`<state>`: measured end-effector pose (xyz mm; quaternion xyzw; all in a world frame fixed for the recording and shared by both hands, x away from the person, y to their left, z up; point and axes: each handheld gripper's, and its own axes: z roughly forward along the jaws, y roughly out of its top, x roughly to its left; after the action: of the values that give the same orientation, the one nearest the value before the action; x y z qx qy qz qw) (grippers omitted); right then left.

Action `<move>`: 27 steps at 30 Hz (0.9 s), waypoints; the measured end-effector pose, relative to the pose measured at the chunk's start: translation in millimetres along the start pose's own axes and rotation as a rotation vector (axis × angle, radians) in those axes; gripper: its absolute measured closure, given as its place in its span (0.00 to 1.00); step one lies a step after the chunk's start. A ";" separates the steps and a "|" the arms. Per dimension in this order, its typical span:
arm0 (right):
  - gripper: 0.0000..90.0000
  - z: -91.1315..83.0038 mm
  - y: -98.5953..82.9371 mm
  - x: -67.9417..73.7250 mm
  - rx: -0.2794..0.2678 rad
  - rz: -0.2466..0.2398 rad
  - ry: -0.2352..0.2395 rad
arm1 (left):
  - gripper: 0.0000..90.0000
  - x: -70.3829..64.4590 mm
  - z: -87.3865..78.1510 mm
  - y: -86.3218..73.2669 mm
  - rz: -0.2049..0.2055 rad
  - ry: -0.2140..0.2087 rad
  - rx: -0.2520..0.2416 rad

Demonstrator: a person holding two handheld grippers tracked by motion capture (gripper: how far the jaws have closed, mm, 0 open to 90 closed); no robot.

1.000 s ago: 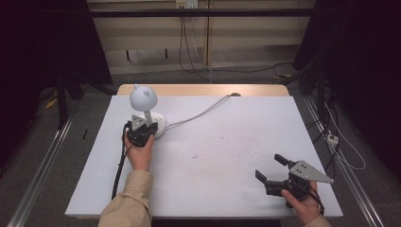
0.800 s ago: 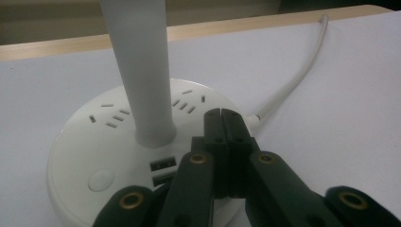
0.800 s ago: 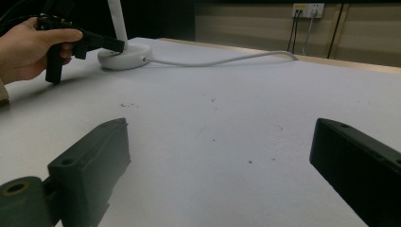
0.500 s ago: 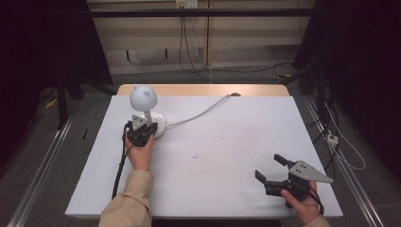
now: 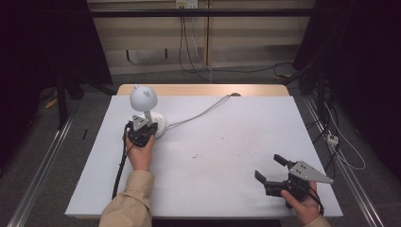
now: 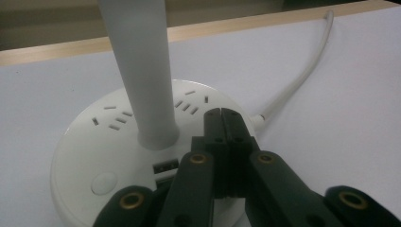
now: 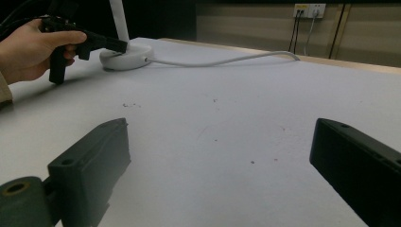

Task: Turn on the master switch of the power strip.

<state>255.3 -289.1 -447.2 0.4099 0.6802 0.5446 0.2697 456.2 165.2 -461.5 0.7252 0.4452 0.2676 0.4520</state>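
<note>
The right hand-held gripper [image 5: 273, 174] sits closest to the person, well away from the lamp [image 5: 144, 112] toward the near right corner of the surface [image 5: 236, 156]. Its jaws stand wide apart with nothing between them, and bare white surface lies ahead of them.

Farther in, the left hand-held gripper [image 5: 142, 132] rests against the near side of the lamp base [image 6: 113, 151]. Its jaws are pressed together, tips lying on top of the base just beside the foot of the stem [image 6: 142, 71], clamping nothing.

The lamp is all white: a round, flat base with groups of small slots on its top, a round button [image 6: 104, 183] near its front edge and a dark port close to the stem. A smooth stem rises upright from the base and carries a ball-shaped head [image 5: 143, 97] with two small ear-like bumps. A white cord [image 5: 203, 112] leaves the base on the side away from the left hand and runs to the far edge of the surface, where a wooden strip [image 5: 203, 90] shows.

Right of the lamp, the surface lies open out to its right edge.
</note>
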 end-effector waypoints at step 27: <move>0.06 0.6 0.5 1.2 -0.006 0.006 0.002 | 1.00 -3.6 1.9 0.6 0.030 0.016 0.010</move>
<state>255.3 -287.7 -446.8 0.4108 0.6776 0.5477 0.2686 456.3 161.1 -461.8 0.7318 0.4393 0.2776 0.4408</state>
